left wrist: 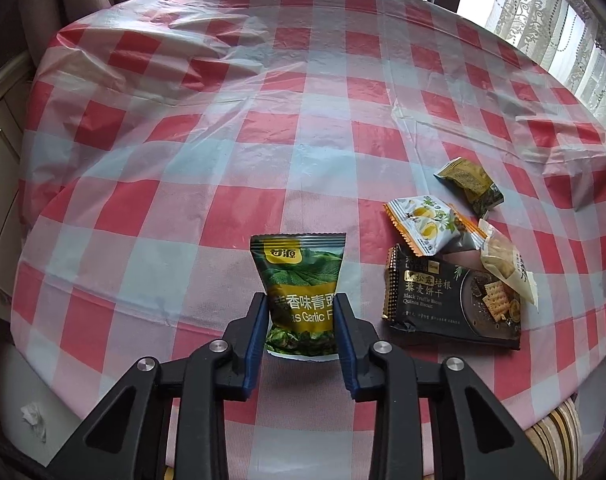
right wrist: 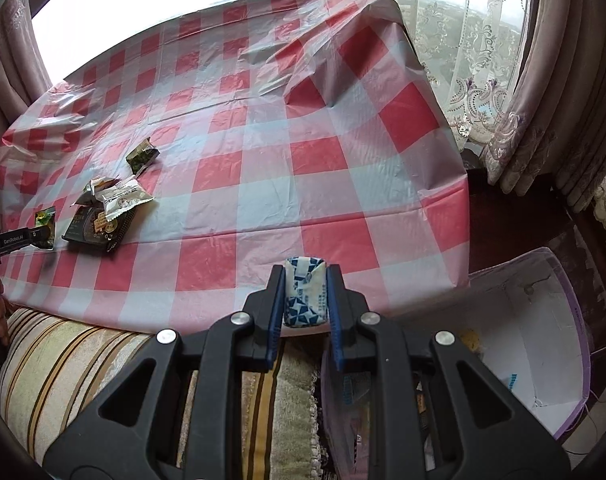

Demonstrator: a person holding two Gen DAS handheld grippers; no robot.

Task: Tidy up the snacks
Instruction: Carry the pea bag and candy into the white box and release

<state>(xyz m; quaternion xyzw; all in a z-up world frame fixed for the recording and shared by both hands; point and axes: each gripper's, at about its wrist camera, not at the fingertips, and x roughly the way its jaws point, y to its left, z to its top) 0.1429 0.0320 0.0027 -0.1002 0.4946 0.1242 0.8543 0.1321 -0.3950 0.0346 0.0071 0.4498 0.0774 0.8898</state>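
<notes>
Checked tablecloth [left wrist: 303, 120] is slick; left gripper [left wrist: 301, 316] pinches the pea packet [left wrist: 299, 292] low (it may slip), while right gripper [right wrist: 305, 300] clamps a candy [right wrist: 306, 296].

The green packet [left wrist: 301, 296] carries Chinese characters "香味青" and, below them, "as Garlic F" — both cut off by the pads. The black packet [left wrist: 451, 304] reads "黑松露培根藜麦饼干" and "Black Truffle Bacon Quinoa Biscuit" (small white print). In the right wrist view, a black gripper [right wrist: 43, 236] at the left edge bears "GenRobot.AI".
</notes>
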